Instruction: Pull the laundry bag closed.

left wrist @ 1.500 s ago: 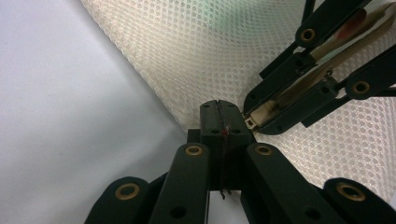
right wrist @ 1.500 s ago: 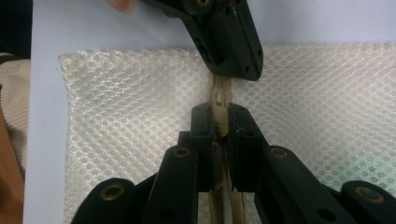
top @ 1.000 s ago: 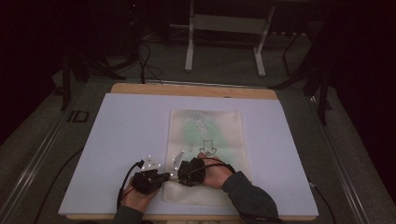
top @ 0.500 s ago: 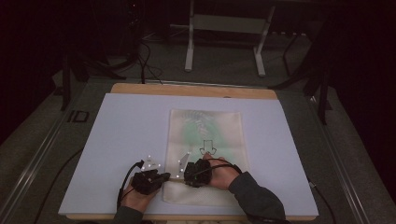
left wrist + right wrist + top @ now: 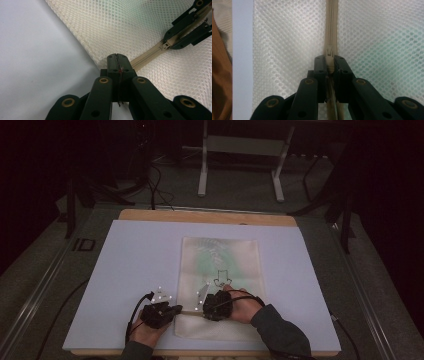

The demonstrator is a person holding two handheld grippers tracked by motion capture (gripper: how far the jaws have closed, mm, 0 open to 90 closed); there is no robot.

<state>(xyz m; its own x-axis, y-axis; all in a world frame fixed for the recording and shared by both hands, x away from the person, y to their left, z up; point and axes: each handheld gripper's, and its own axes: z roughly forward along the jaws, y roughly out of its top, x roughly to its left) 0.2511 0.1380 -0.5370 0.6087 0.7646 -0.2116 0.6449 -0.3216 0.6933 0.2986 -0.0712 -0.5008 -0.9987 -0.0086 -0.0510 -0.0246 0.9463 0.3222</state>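
1. High view: a white mesh bag (image 5: 220, 270) lies flat on the pale mat (image 5: 135, 270) that covers the table, a little right of the middle, with its near end close to the near edge. Greenish contents show faintly through its far half. The left gripper (image 5: 176, 309) sits at the bag's near-left edge; the right gripper (image 5: 205, 302) is just beside it, on the bag. Both hands rest low on the mat.

2. Left gripper view: the left gripper's (image 5: 117, 58) jaws are pressed together at the bag's (image 5: 120, 22) edge, right where the beige zip (image 5: 147, 56) ends; a thin bit of the edge seems pinched between them. The right gripper (image 5: 166, 45) shows at upper right, on the zip.

3. Right gripper view: the right gripper's (image 5: 329, 62) jaws are closed on the zip pull (image 5: 329, 60), with the zip (image 5: 331, 25) running straight ahead across the bag (image 5: 287, 37).
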